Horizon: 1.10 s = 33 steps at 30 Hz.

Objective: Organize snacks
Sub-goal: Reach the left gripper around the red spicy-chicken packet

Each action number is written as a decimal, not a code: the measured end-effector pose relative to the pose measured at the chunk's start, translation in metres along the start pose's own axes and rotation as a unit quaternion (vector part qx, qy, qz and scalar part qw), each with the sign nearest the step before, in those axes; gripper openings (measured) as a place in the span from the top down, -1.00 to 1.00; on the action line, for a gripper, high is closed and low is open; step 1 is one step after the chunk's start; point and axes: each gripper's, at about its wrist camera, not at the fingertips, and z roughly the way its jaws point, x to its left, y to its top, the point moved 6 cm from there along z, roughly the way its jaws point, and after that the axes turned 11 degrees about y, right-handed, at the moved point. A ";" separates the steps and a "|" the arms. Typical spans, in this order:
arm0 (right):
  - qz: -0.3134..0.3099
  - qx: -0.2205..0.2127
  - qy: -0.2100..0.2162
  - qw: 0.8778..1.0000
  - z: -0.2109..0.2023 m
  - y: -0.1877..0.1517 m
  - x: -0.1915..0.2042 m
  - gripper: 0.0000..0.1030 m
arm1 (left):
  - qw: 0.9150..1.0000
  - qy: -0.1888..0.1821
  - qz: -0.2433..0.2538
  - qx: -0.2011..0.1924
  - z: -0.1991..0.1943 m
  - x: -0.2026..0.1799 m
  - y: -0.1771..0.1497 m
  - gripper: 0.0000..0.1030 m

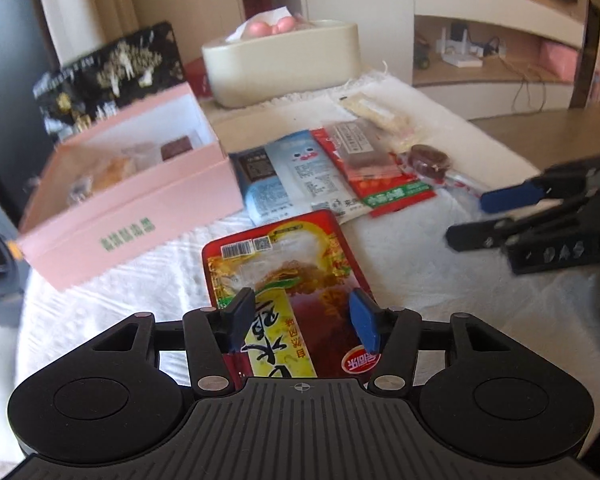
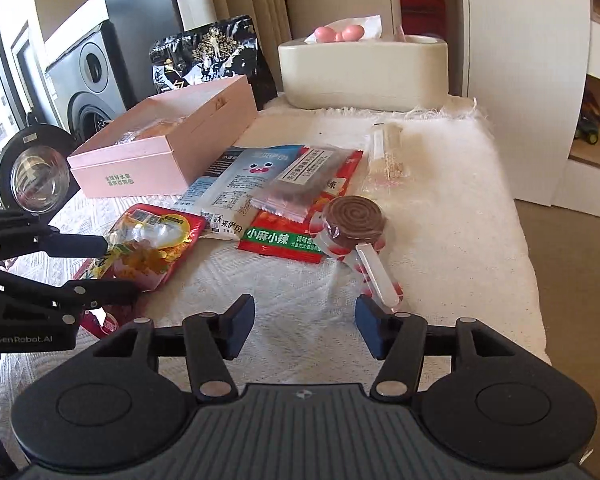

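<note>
The red snack packet [image 1: 284, 276] is bracketed by the spread left gripper [image 1: 302, 316]. It should be pinched firmly, then carried level into the pink box [image 1: 140, 184]. The right gripper [image 2: 305, 326] is spread, holding nothing.

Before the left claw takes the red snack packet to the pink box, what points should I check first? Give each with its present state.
1. Left claw straddles the red snack packet: ok.
2. Left claw closed on the packet: not ok, jaws stand open.
3. Pink box open, room inside: ok, lid off; the free room cannot tell.
4. Right claw out of the path: ok, open, empty, near the lollipop.
5. Packet free of the other packets: ok, it lies apart on the white cloth.
</note>
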 end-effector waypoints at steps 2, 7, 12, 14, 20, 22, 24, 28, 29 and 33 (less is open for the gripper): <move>-0.002 -0.002 0.003 1.000 0.002 0.000 0.001 -0.22 | 0.999 -0.027 -0.021 0.007 0.002 0.003 0.000 -0.12; -0.003 -0.005 0.006 1.000 0.001 -0.001 0.001 -0.26 | 0.997 -0.071 -0.042 0.007 0.004 0.000 -0.001 -0.12; -0.010 -0.005 0.000 1.000 0.001 -0.003 0.004 -0.29 | 0.997 -0.071 -0.039 -0.005 -0.002 -0.003 0.001 -0.12; -0.014 -0.004 -0.003 1.000 0.001 -0.003 0.005 -0.30 | 0.997 -0.067 -0.038 -0.020 -0.009 -0.005 0.003 -0.12; -0.020 -0.002 -0.007 1.000 0.003 -0.002 0.006 -0.34 | 0.999 -0.031 0.033 -0.022 -0.005 -0.023 -0.002 -0.28; -0.021 -0.002 -0.009 1.000 0.003 -0.003 0.007 -0.34 | 0.999 -0.011 0.037 -0.027 -0.002 -0.017 -0.002 -0.36; -0.020 -0.003 -0.009 1.000 0.003 -0.003 0.006 -0.34 | 1.000 0.007 0.019 -0.022 0.002 -0.004 -0.001 -0.36; -0.020 -0.003 -0.011 1.000 0.003 -0.003 0.006 -0.34 | 1.000 -0.008 -0.011 -0.004 0.008 0.009 -0.001 -0.37; -0.021 -0.003 -0.011 1.000 0.003 -0.003 0.007 -0.34 | 1.000 -0.008 -0.011 -0.004 0.008 0.009 -0.001 -0.37; -0.025 -0.001 -0.015 1.000 0.004 -0.003 0.007 -0.35 | 0.999 -0.020 -0.027 0.000 0.011 0.008 0.001 -0.36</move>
